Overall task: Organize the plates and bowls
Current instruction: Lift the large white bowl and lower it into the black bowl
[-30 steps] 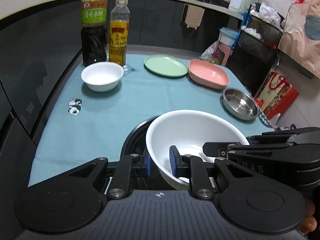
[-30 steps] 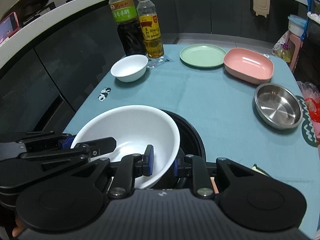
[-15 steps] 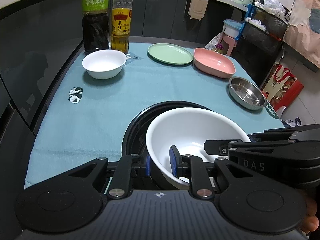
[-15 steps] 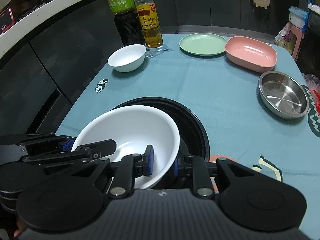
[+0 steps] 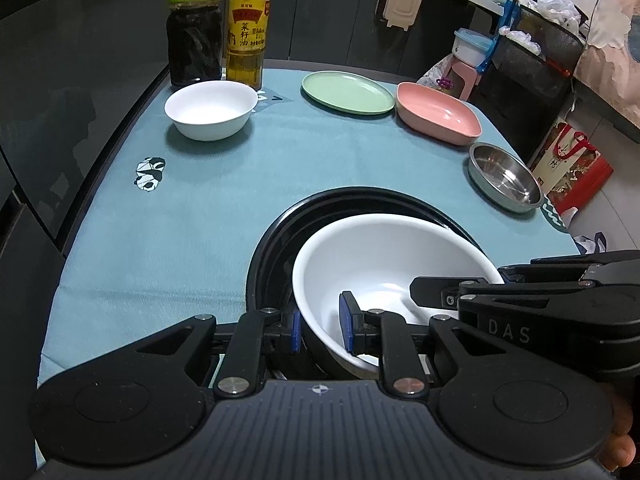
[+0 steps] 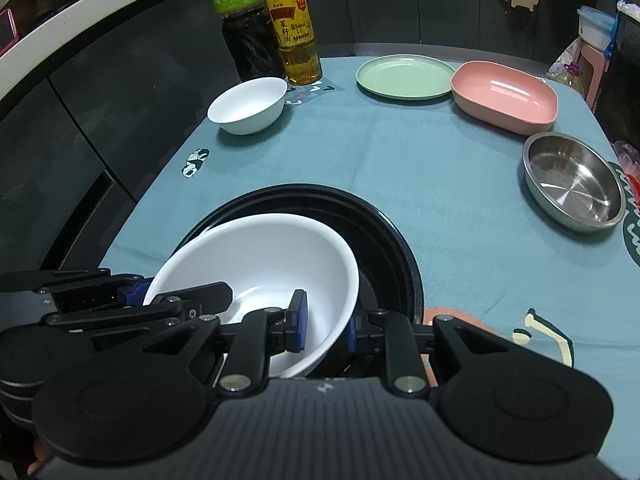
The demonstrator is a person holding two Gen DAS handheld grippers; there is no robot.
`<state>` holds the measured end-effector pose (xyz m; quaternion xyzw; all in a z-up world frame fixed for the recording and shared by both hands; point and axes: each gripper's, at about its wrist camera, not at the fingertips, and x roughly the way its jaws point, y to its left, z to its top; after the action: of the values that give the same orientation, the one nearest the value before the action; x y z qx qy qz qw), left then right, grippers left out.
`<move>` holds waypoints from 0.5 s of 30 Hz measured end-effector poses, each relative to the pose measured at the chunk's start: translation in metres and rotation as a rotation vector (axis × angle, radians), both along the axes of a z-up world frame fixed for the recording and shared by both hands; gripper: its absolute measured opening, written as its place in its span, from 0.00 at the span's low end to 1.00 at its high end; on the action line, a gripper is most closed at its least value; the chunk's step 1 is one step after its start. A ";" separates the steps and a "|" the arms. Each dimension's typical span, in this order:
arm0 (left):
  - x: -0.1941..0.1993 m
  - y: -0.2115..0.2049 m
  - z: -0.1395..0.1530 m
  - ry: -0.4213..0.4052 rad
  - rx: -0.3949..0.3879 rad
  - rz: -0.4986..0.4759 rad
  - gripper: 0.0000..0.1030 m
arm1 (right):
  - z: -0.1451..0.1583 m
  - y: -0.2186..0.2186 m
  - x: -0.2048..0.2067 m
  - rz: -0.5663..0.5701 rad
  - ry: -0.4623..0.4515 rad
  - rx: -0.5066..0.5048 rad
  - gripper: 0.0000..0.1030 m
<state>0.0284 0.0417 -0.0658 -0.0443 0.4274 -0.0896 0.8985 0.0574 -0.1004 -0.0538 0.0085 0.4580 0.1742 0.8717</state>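
A large white bowl [image 5: 384, 264] hangs tilted over a black round dish [image 5: 276, 240] at the near edge of the teal table. My left gripper [image 5: 320, 329] is shut on the bowl's near-left rim, one blue pad inside the wall and one outside. In the right wrist view my right gripper [image 6: 324, 326] is shut on the near-right rim of the same white bowl [image 6: 256, 256], above the black dish [image 6: 388, 236]. I cannot tell whether the bowl's base touches the dish.
At the back stand a small white bowl [image 5: 211, 110], a dark vinegar bottle [image 5: 195, 28] and an oil bottle [image 5: 245, 32]. A green plate [image 5: 347, 93], a pink dish [image 5: 438, 114] and a steel bowl [image 5: 505, 178] line the right side by the table's edge.
More of the black dish's far rim shows beyond the white bowl than a second ago. Both grippers keep the same hold on the bowl's rim.
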 end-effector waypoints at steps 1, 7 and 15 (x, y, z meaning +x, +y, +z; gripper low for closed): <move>0.001 0.000 -0.001 0.004 0.000 0.000 0.16 | 0.000 0.001 0.000 0.002 0.000 -0.003 0.19; 0.004 -0.001 -0.007 0.024 0.008 0.014 0.16 | -0.005 0.001 0.003 -0.009 0.012 -0.010 0.19; 0.002 0.003 -0.005 0.006 0.006 0.034 0.16 | -0.004 0.000 0.002 -0.037 0.003 -0.010 0.19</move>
<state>0.0308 0.0445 -0.0703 -0.0490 0.4296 -0.0730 0.8987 0.0598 -0.0999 -0.0574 0.0129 0.4601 0.1559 0.8740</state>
